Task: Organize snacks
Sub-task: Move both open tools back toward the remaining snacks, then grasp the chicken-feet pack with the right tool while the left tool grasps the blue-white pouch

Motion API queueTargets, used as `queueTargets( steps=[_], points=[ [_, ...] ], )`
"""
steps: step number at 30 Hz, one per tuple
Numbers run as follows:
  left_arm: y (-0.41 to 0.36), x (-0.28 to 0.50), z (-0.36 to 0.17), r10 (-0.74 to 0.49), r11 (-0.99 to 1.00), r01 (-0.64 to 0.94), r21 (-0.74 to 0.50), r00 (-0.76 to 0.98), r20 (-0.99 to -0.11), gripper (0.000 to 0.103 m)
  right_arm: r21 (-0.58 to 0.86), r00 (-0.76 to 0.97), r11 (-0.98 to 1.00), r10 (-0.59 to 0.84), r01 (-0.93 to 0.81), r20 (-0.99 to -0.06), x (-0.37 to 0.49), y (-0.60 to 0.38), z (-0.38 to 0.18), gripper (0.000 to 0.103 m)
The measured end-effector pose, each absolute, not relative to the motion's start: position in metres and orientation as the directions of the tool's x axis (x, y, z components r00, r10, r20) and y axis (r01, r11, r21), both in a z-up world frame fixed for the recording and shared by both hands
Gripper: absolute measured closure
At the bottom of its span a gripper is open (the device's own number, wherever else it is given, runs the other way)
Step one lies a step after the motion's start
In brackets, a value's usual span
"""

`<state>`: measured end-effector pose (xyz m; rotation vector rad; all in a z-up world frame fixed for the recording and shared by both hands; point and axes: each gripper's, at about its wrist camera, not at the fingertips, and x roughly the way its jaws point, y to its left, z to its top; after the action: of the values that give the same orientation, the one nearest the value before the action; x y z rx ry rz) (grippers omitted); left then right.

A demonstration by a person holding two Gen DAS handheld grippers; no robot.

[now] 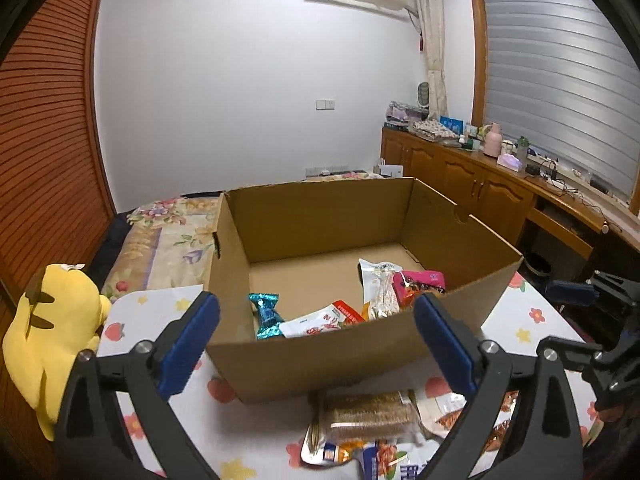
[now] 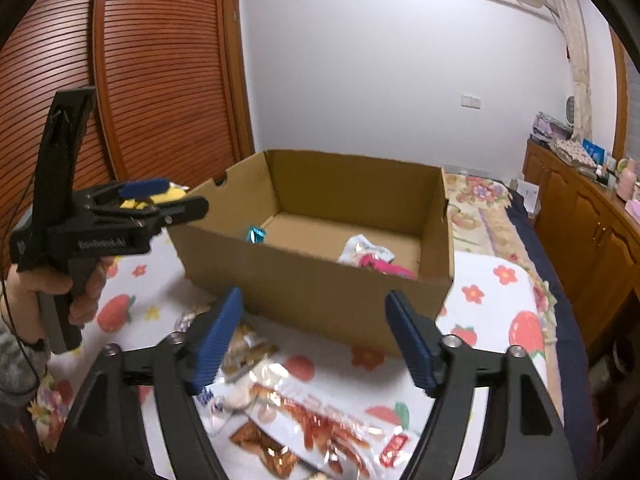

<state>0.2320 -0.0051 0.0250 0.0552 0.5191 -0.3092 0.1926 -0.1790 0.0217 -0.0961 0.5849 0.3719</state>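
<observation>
An open cardboard box stands on the table, and in the right wrist view the box is straight ahead. Inside lie a teal candy, a white-and-red packet, a white packet and a pink packet. Several more snack packets lie in front of the box, among them a brown bar and a packet of red-orange strips. My left gripper is open, near the box's front wall, with nothing between its fingers. My right gripper is open above the loose packets and holds nothing.
A strawberry-print cloth covers the table. A yellow plush toy sits at the table's left edge. A bed with a floral quilt lies behind the box. Wooden cabinets run along the right wall. A person's hand holds the left gripper's handle.
</observation>
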Motion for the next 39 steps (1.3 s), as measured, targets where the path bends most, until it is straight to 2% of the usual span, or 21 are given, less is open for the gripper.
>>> queueTargets(
  steps=[8,19,29,35,39],
  points=[
    [-0.001,0.205,-0.002,-0.329,0.934,0.349,-0.069,0.771,-0.546,0.005,-0.017,0.726,0.924,0.289,-0.382,-0.624,0.176,-0.187,-0.011,0.024],
    [-0.002,0.173,-0.05,-0.324,0.933,0.349,-0.085,0.713,-0.622,0.005,-0.004,0.637,0.901,0.303,-0.434,-0.709,0.171,-0.186,-0.053,0.024],
    [0.006,0.162,-0.069,-0.322,0.936,0.335,-0.106,0.695,-0.643,0.005,-0.022,0.537,0.871,0.283,-0.491,-0.795,0.191,-0.175,-0.078,0.024],
    [0.004,0.16,-0.076,-0.316,0.936,0.338,-0.099,0.683,-0.658,0.005,-0.021,0.51,0.862,0.279,-0.506,-0.814,0.2,-0.17,-0.081,0.018],
    [0.001,0.158,-0.076,-0.31,0.935,0.344,-0.084,0.681,-0.663,0.005,-0.09,0.51,0.845,0.231,-0.528,-0.828,0.201,-0.159,-0.086,0.014]
  ],
)
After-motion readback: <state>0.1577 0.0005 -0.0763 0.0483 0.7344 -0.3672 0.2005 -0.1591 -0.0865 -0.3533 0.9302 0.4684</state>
